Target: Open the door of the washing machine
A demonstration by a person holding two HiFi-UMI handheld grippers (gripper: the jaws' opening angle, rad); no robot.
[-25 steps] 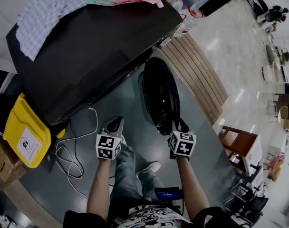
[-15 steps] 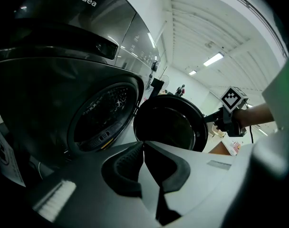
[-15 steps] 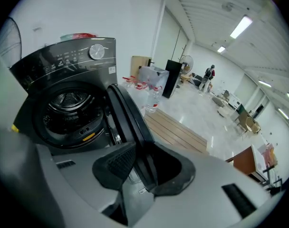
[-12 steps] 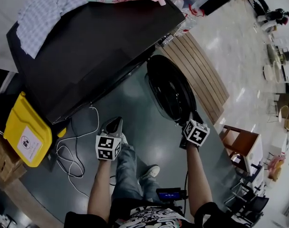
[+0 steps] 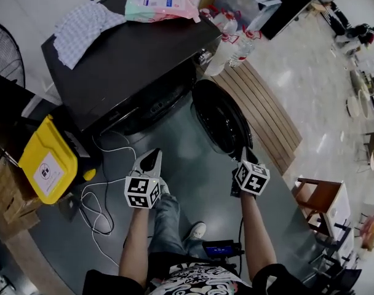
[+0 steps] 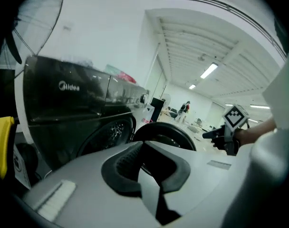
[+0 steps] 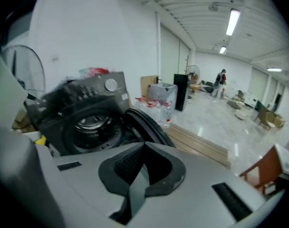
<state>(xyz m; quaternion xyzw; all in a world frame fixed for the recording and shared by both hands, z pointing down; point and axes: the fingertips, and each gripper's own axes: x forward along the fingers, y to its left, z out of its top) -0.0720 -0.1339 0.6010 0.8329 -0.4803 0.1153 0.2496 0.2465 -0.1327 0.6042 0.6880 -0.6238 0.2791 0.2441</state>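
Door (image 5: 222,123) of the washing machine (image 5: 122,66) stands swung wide, with the drum opening (image 7: 90,127) exposed. I read the right gripper (image 5: 245,157) just beside the door's near rim, jaws pressed together on nothing (contact with the rim: can't tell). The left gripper (image 5: 152,158) is well apart from the door, to its left, jaws likewise closed and empty.

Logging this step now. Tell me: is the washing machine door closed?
No, the door stands swung wide from the washing machine, leaving its drum opening bare in the right gripper view.
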